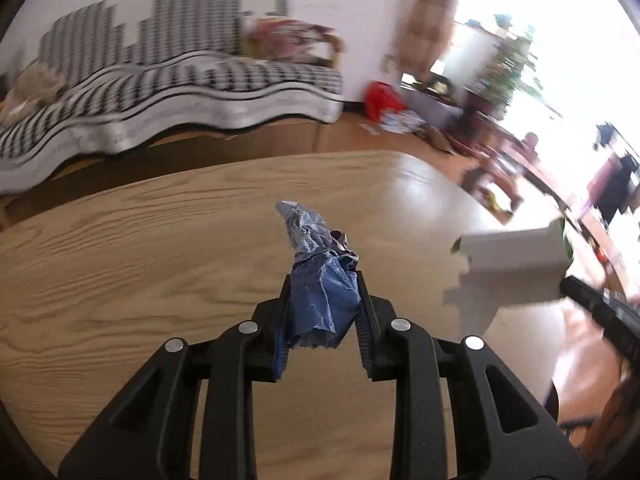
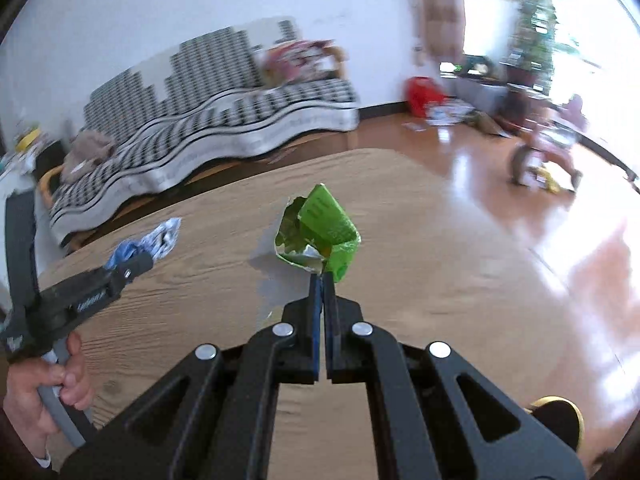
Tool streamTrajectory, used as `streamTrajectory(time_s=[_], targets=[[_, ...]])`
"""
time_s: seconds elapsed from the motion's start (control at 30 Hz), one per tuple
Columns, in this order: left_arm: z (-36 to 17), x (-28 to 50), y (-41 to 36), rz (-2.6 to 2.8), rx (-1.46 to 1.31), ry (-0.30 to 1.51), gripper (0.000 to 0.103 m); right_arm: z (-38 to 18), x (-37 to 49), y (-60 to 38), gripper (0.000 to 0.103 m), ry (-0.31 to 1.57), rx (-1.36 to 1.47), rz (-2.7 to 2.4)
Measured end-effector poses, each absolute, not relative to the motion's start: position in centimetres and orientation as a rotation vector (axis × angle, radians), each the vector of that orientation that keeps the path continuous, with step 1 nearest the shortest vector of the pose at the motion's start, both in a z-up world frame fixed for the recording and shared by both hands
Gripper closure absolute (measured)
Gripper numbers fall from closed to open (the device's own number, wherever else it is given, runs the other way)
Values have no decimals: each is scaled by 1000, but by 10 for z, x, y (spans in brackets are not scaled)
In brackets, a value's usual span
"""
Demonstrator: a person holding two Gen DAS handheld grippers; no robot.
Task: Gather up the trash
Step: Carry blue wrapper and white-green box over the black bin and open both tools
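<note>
My left gripper (image 1: 324, 276) is shut on a crumpled blue wrapper (image 1: 320, 300), held above the wooden table (image 1: 120, 280); the wrapper's pale printed end sticks out past the fingertips. My right gripper (image 2: 323, 276) is shut on the lower edge of a green wrapper (image 2: 326, 224) with a silver inside, also lifted over the table (image 2: 420, 280). The left wrist view shows the green wrapper's pale side (image 1: 516, 264) at the right, with the right gripper (image 1: 568, 284) behind it. In the right wrist view the left gripper (image 2: 144, 260) and blue wrapper (image 2: 160, 236) are at the left, held by a hand (image 2: 44, 384).
A sofa with a black-and-white checked cover (image 1: 180, 80) stands beyond the table's far edge. On the glossy wooden floor to the right lie a red bag (image 2: 420, 94), scattered papers (image 2: 444, 114) and a small tricycle (image 2: 544, 152). A plant (image 2: 536, 8) stands by the bright window.
</note>
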State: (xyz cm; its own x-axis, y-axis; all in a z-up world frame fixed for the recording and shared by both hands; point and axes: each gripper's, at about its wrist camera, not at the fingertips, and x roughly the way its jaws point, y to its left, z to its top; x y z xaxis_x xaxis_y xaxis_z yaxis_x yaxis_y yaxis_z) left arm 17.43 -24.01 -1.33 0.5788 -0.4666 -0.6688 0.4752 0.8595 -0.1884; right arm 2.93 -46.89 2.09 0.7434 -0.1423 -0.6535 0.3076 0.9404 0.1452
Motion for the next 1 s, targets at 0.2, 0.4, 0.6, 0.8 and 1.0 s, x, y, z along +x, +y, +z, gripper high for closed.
streamTrajectory(time_s=[0.2, 0.4, 0.6, 0.8, 1.0], targets=[[-16, 109, -335, -748, 103, 775, 76, 33, -55, -559, 101, 665, 296, -434], [-26, 32, -425, -942, 197, 774, 76, 33, -145, -631, 101, 664, 355, -592], [-45, -36, -486, -1075, 253, 797, 76, 17, -223, -680, 101, 694, 401, -673], [-73, -85, -524, -1162, 325, 829, 76, -22, -276, -719, 101, 783, 509, -728], [-108, -114, -544, -1200, 392, 877, 76, -65, -291, -740, 101, 897, 611, -751]])
